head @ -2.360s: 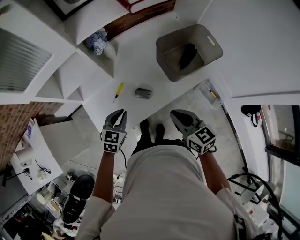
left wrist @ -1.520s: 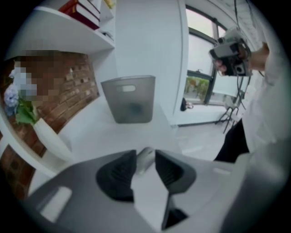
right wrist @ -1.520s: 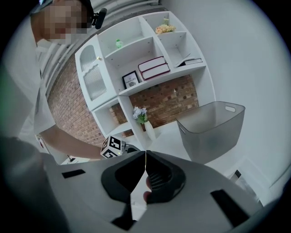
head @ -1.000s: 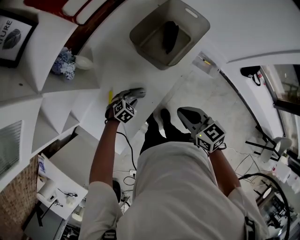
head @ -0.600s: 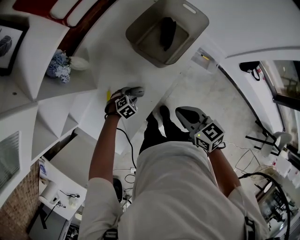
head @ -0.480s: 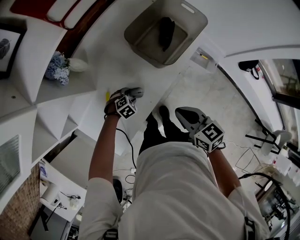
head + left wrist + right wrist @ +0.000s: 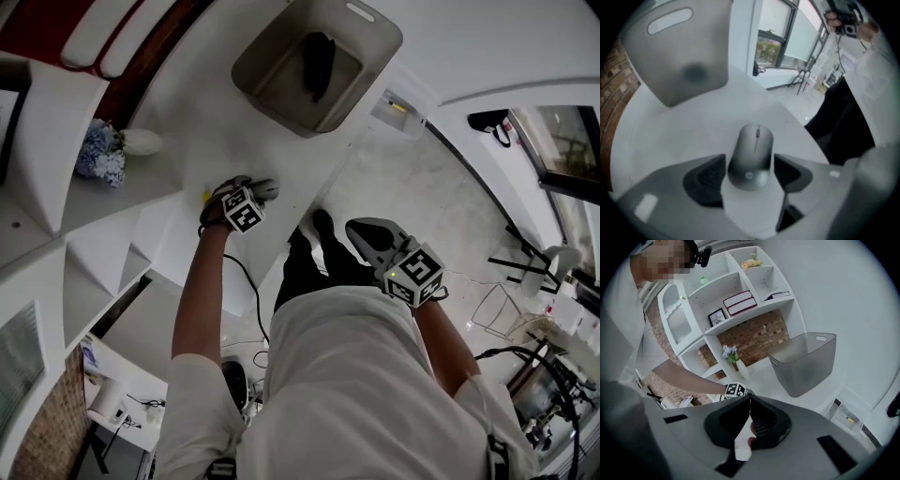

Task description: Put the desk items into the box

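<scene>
Mouse [image 7: 753,140] on the desk [image 7: 693,131], on the near side of the box [image 7: 693,47] with its long axis aimed at it, lies between the released jaws of the left gripper [image 7: 749,161], which have just been opening; the right gripper [image 7: 749,420], clenched, hangs farther from the box.

**Colours and patterns at the desk**

You see a grey mouse [image 7: 751,157] on a white desk [image 7: 693,136]. The box [image 7: 670,56] is translucent grey, and the item [image 7: 317,64] inside it is black. The shelves [image 7: 740,277] are white, the flowers [image 7: 94,155] blue, the books [image 7: 738,303] red, and the wall [image 7: 759,338] red-brown brick. The cube [image 7: 412,274] on your right gripper [image 7: 354,228] bears black squares on white.
</scene>
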`<state>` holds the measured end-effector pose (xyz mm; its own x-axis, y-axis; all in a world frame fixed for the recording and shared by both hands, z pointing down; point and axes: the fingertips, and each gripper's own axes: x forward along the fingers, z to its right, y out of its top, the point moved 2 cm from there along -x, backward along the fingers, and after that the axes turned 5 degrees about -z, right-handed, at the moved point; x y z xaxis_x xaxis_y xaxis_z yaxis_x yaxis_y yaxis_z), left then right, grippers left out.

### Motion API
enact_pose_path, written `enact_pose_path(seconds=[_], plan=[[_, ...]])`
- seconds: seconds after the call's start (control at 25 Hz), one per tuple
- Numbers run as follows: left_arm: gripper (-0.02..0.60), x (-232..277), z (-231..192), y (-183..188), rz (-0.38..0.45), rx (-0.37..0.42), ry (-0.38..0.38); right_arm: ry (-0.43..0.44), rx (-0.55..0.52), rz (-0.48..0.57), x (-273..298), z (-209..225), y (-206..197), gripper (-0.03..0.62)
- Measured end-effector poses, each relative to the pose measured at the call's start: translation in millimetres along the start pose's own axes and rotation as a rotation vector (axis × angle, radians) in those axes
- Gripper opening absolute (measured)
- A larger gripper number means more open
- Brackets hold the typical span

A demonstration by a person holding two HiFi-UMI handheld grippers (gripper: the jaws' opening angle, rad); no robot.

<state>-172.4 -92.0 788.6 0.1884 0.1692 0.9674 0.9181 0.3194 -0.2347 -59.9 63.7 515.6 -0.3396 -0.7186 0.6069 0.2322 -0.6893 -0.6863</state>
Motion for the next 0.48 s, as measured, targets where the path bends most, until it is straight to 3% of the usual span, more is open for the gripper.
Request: enact_pose_path(seconds=[0.48], plan=[[0.301, 8.0, -2.0, -2.7, -0.027, -0.036, 0.023, -0.028, 0.048, 0.014, -0.4, 12.3, -0.6, 0.0]])
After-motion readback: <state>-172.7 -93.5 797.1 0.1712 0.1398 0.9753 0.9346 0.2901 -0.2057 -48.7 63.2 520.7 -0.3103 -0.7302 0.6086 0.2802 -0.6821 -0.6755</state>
